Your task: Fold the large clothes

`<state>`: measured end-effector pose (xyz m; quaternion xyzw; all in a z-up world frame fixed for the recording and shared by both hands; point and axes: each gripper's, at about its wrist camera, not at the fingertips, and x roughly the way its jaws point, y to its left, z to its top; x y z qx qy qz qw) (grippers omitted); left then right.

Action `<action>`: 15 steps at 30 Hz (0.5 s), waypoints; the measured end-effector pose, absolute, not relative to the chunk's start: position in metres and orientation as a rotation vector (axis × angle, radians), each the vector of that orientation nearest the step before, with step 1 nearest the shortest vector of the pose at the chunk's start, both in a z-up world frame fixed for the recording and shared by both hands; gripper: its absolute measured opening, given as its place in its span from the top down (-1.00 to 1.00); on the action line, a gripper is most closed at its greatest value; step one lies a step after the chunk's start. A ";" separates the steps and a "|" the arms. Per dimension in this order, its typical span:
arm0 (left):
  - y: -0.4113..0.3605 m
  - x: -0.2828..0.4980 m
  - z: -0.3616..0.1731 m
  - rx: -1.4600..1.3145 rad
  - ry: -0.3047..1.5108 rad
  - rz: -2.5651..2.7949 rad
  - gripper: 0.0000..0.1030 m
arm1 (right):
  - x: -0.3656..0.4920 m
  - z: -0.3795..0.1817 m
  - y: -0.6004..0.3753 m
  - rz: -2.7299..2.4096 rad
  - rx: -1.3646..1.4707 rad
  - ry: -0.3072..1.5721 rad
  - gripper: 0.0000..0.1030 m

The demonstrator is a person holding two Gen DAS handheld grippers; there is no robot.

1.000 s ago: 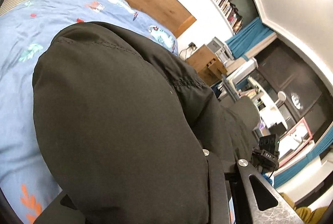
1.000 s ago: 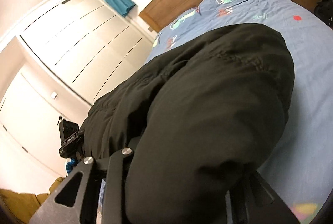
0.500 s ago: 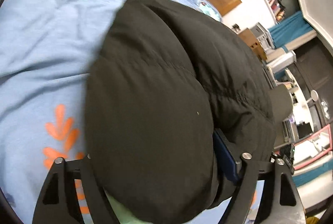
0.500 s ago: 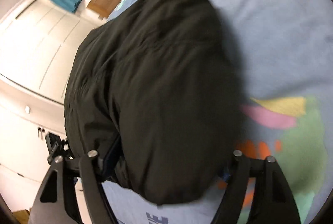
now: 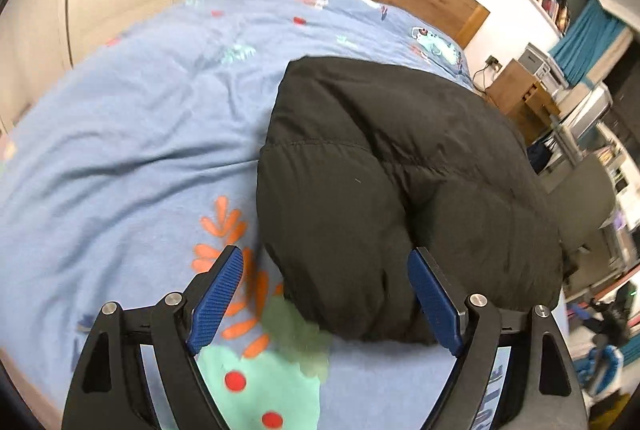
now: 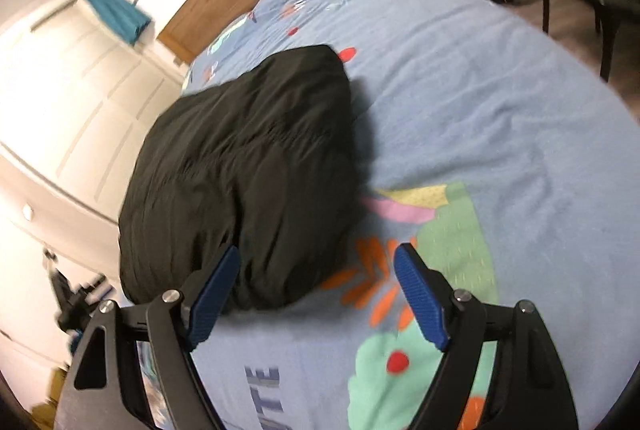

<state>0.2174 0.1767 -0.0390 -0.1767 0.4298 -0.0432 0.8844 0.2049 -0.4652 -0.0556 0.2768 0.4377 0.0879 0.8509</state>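
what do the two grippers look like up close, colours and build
Both match. The left gripper and right gripper each have two black angular fingers with triangular cut-outs and round silver bolt heads at the joints. The pads facing inward are blue with a fine ribbed texture. No cables, sleeves or hands show.

Both views are lit by warm indoor light, even and moderately bright; the white wardrobe doors (image 6: 68, 102) are almost washed out in the right wrist view; the puffy black quilted jacket (image 5: 404, 182) stays very dark, only its seams catch some light; it casts a soft shadow on the blue patterned bed cover (image 6: 472, 102) at its right side; the fisheye lens bends straight lines strongly and leaves black corners; motion blur softens the edges of both views, most in the right one; the blue ribbed pads (image 5: 218, 296) look sharp.
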 end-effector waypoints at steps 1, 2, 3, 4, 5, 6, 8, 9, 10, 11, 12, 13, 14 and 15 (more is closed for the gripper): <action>0.170 0.208 -0.034 -0.348 0.879 -0.078 -0.66 | 0.198 -0.053 -0.455 0.182 0.546 0.930 -0.54; 0.167 0.200 -0.033 -0.331 0.868 -0.069 -0.66 | 0.189 -0.052 -0.449 0.186 0.524 0.932 -0.54; 0.163 0.191 -0.032 -0.313 0.857 -0.060 -0.67 | 0.177 -0.050 -0.444 0.197 0.500 0.930 -0.54; 0.161 0.182 -0.032 -0.296 0.847 -0.049 -0.69 | 0.169 -0.046 -0.435 0.204 0.482 0.925 -0.54; 0.155 0.172 -0.029 -0.276 0.833 -0.031 -0.69 | 0.160 -0.040 -0.424 0.207 0.465 0.915 -0.54; 0.150 0.165 -0.028 -0.267 0.825 -0.021 -0.71 | 0.151 -0.038 -0.416 0.210 0.455 0.906 -0.54; 0.141 0.153 -0.024 -0.256 0.806 -0.003 -0.77 | 0.137 -0.034 -0.406 0.202 0.434 0.890 -0.54; 0.136 0.144 -0.022 -0.243 0.790 0.015 -0.84 | 0.129 -0.029 -0.397 0.193 0.417 0.882 -0.54; 0.132 0.138 -0.020 -0.235 0.776 0.024 -0.91 | 0.121 -0.025 -0.389 0.181 0.398 0.872 -0.54; 0.128 0.132 -0.018 -0.229 0.761 0.027 -0.95 | 0.116 -0.024 -0.384 0.175 0.390 0.867 -0.54; 0.124 0.125 -0.016 -0.222 0.747 0.027 -0.99 | 0.109 -0.021 -0.378 0.165 0.378 0.861 -0.54; 0.122 0.118 -0.014 -0.213 0.735 0.028 -0.99 | 0.104 -0.018 -0.373 0.158 0.367 0.855 -0.54; 0.118 0.112 -0.012 -0.204 0.726 0.028 -0.99 | 0.098 -0.015 -0.367 0.148 0.353 0.849 -0.54; 0.114 0.106 -0.010 -0.193 0.719 0.024 -0.99 | 0.091 -0.011 -0.359 0.136 0.330 0.839 -0.54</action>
